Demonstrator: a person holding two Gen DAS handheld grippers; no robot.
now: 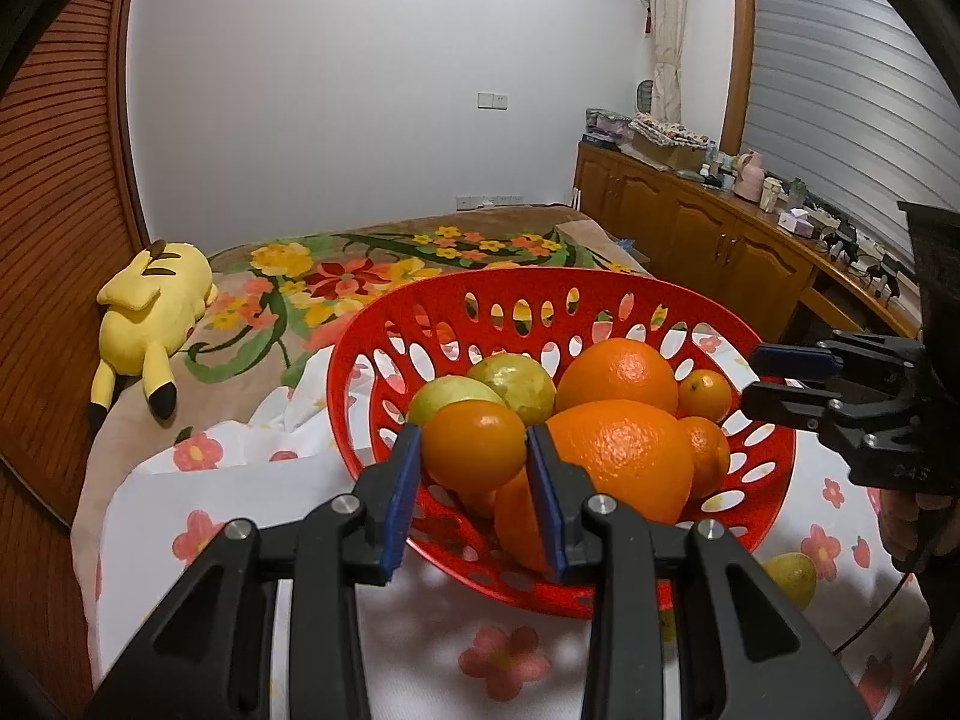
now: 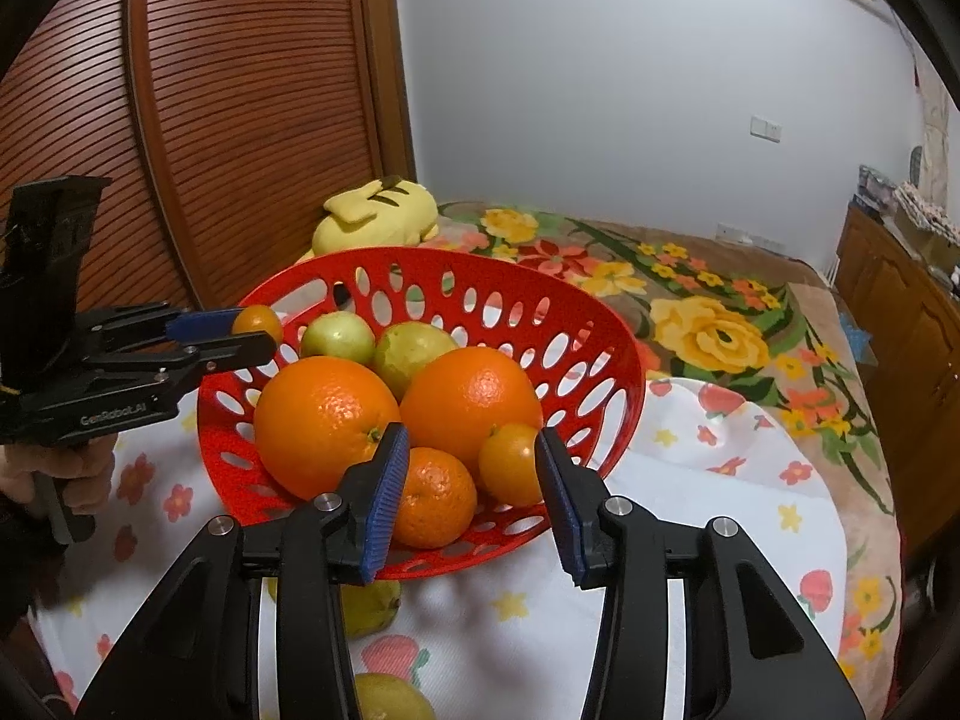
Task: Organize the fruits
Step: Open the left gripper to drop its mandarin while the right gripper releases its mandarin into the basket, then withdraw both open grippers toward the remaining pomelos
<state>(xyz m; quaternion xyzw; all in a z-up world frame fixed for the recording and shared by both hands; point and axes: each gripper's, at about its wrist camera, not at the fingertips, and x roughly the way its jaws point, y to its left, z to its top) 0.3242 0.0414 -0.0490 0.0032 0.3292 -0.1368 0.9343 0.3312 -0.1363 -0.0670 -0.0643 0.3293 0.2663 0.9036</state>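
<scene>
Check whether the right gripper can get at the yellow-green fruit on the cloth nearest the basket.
Probably yes. The right gripper is open and empty, and the yellow-green fruit lies uncovered on the cloth outside the red basket, right beneath its fingers.

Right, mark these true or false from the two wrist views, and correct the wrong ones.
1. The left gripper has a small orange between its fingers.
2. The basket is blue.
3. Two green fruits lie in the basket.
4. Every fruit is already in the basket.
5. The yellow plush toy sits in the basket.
1. True: the left gripper is shut on a small orange.
2. False: the basket is red.
3. True: two green fruits lie behind the big oranges.
4. False: a yellow-green fruit lies on the floral cloth outside the basket.
5. False: the plush toy lies on the bed beyond the basket.
</scene>
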